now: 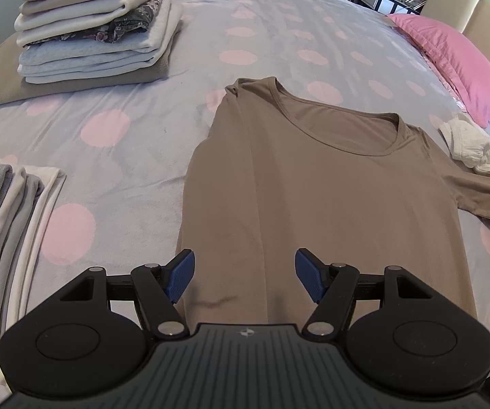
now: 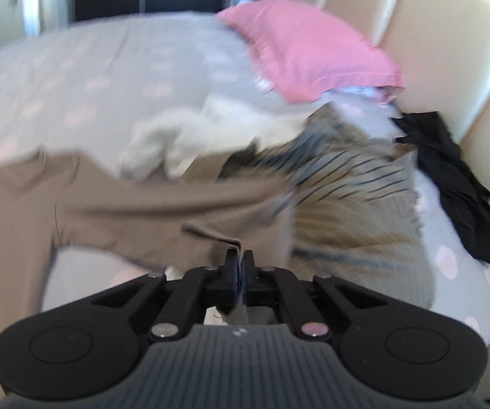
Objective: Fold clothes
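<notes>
Left wrist view: the left gripper (image 1: 245,272) hangs over the lower part of a brown long-sleeved shirt (image 1: 299,184), its blue fingers (image 1: 181,274) spread wide with nothing between them. The shirt lies flat in the middle of the frame on a grey bedspread with pink dots (image 1: 115,126), neckline toward the top of the frame, one sleeve running off to the right edge. A tall stack of folded clothes (image 1: 98,27) sits in the upper left of the frame, and a second folded pile (image 1: 10,225) lies along the left edge. A pink pillow (image 1: 456,64) rests in the upper right beside a cream headboard (image 1: 476,13). Crumpled white clothes (image 1: 466,146) lie at the right edge, just beside the sleeve.

Right wrist view, blurred: the right gripper (image 2: 239,266) is closed on a folded edge of the brown shirt (image 2: 142,204), the cloth pinched between its two fingers near the lower centre. To the right of it lies a striped garment (image 2: 350,184); above, in the centre, is the white heap (image 2: 190,136). A black garment (image 2: 456,184) lies against the headboard (image 2: 449,27) at the right, and the pink pillow (image 2: 309,54) is in the upper centre.
</notes>
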Available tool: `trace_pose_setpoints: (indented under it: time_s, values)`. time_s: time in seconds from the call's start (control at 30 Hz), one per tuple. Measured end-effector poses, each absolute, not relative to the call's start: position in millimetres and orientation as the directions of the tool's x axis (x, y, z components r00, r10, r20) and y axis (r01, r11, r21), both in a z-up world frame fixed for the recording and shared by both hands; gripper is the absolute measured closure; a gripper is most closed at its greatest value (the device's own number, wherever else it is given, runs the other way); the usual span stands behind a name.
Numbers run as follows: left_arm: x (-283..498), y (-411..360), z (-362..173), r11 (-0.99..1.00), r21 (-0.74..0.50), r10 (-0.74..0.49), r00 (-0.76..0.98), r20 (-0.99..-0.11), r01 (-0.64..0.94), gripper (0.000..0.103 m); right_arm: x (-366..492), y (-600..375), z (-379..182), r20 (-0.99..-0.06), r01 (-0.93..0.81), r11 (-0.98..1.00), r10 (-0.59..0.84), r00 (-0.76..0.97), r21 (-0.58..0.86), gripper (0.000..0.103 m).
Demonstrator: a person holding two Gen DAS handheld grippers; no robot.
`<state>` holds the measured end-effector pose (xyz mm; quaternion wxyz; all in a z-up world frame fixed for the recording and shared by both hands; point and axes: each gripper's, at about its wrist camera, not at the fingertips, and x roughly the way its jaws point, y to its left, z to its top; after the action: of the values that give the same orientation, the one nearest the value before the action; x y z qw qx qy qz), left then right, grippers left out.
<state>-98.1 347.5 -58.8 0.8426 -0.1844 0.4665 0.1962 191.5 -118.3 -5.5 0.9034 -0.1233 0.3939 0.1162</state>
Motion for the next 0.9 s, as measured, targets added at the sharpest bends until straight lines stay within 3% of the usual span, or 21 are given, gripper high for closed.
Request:
trace_pose_setpoints:
  time_s: [0.27, 0.5, 0.67, 0.83, 0.9]
  values:
    - [-98.7, 349.4, -58.5, 0.852, -0.128, 0.161, 0.486, -0.859, -0.508, 0.039, 214.1, -187.9, 44.1, -0.712, -0.063, 0.995, -0.012, 0.702, -0.078, 0.100]
    - [-98.3, 352.3, -60.2, 0.847, -0.121, 0.168, 0.477, -0.863, -0.518, 0.039, 221.8, -232.3, 20.4, -0.770, 0.080, 0.996, -0.074, 0.634, -0.030, 0.101]
    - [-99.1, 353.0, -60.0, 0.849, -0.116, 0.171, 0.475, -0.863, -0.516, 0.039, 224.3, -237.2, -3.5, -0.762, 0.064, 0.998, -0.052, 0.645, -0.014, 0.100]
    - [-101.0, 354.4, -58.3, 0.845, -0.121, 0.172, 0.480, -0.860, -0.520, 0.039, 218.5, -232.8, -4.9, -0.741, 0.077, 0.994, -0.108, 0.662, -0.076, 0.091]
    - [-101.6, 354.1, -57.2, 0.848, -0.119, 0.173, 0.482, -0.859, -0.516, 0.039, 210.6, -222.1, 1.2, -0.702, 0.049, 0.987, -0.144, 0.697, -0.154, 0.074]
